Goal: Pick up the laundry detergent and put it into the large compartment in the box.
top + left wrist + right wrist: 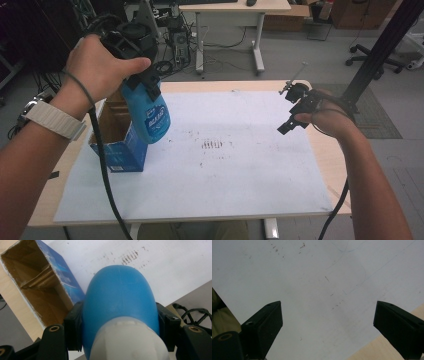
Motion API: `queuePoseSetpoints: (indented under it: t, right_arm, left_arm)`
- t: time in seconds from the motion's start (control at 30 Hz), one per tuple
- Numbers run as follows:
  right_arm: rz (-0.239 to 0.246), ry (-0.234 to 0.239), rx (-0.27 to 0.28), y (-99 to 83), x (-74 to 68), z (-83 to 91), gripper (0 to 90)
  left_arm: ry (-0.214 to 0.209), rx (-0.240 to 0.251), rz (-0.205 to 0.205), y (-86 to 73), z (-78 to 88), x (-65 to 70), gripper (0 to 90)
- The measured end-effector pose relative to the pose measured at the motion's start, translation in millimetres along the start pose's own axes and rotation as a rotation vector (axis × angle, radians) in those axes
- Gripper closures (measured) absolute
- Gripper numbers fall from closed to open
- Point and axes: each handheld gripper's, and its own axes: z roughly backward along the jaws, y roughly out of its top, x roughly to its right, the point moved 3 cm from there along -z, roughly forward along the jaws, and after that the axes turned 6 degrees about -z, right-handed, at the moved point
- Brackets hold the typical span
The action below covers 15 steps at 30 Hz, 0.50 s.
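Note:
A blue plastic bottle [150, 116] with a pale neck hangs in the air at the left, just beside the open blue cardboard box [117, 150]. My left gripper [145, 82] is shut on its upper part, pointing down. In the left gripper view the bottle [120, 302] bulges between the two black jaws, whose pads press on both sides, with the box's brown inside [37, 287] below it. My right gripper [292, 120] hovers above the right side of the white mat [225, 170]; its jaws stand wide apart over the bare mat [327, 290] in the right gripper view.
The box stands open-topped at the table's left edge. The white mat covers most of the wooden table [330, 150] and has dark scuff marks [212, 145] at its middle. A desk, cables and an office chair stand on the floor beyond.

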Motion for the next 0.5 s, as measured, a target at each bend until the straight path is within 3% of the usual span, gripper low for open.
queuePoseSetpoints:
  t: [0.5]
  right_arm:
    - [0.006,0.001,-0.001,3.2,-0.4,-1.7,8.8]
  left_arm:
    - [0.035,0.007,0.116,-2.7,13.1,-22.1,37.5]
